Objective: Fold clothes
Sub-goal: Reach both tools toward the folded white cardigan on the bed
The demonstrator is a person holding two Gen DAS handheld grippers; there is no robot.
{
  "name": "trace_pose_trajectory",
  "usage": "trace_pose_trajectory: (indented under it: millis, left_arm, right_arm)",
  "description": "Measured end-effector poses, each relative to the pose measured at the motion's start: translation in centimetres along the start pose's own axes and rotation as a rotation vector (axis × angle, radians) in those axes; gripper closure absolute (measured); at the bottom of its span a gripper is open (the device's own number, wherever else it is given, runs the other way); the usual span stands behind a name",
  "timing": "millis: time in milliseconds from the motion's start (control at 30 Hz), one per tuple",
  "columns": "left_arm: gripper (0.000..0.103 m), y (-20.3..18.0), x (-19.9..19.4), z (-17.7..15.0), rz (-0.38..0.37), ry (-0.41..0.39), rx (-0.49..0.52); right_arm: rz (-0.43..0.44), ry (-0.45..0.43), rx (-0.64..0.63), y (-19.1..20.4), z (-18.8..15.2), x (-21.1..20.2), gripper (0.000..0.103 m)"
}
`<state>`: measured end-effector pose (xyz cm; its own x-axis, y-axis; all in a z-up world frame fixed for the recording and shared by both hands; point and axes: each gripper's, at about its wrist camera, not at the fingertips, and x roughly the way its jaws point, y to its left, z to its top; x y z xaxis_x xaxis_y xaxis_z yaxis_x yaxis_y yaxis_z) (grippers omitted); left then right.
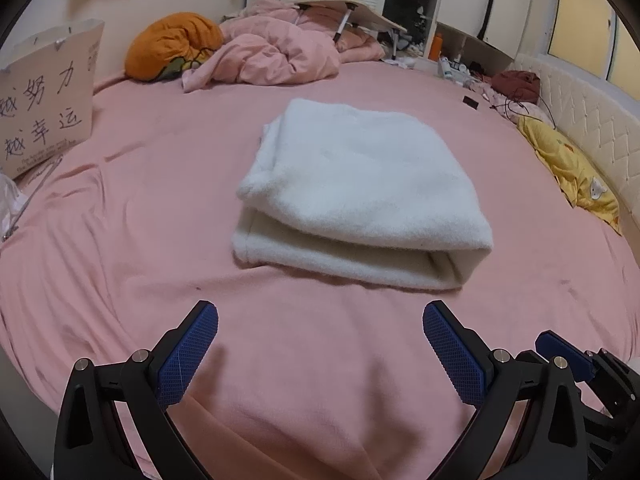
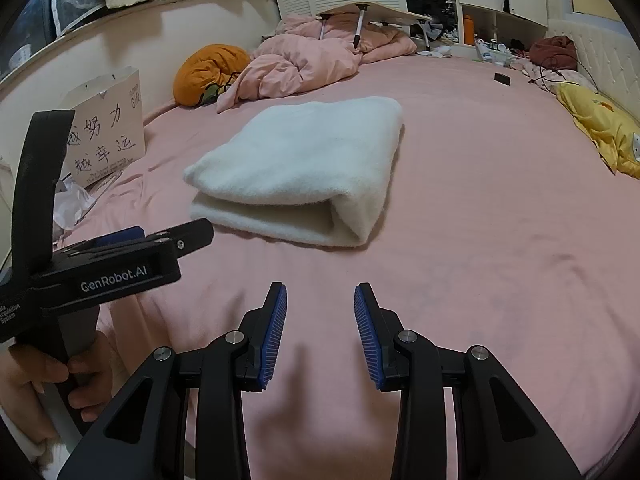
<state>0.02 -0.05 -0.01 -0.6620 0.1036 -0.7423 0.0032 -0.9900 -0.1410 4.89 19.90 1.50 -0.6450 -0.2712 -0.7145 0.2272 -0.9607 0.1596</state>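
With both the left gripper and the right gripper released and holding nothing, the folded white fleece lies apart from them in the middle of the bed, and a careless grab of only its top layer could pull the fold open.

Before me: pink bed sheet, crumpled pink duvet, orange cushion, lettered paper bag, yellow cloth, folding lap table.
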Motion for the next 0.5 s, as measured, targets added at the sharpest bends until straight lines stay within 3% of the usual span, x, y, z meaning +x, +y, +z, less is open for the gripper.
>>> trace_pose_trajectory:
  millis: [500]
  left_arm:
    - [0.0, 0.3, 0.3, 0.1, 0.003, 0.016, -0.018]
  right_arm:
    - [-0.007, 0.022, -0.006, 0.6, -0.1, 1.2, 0.067]
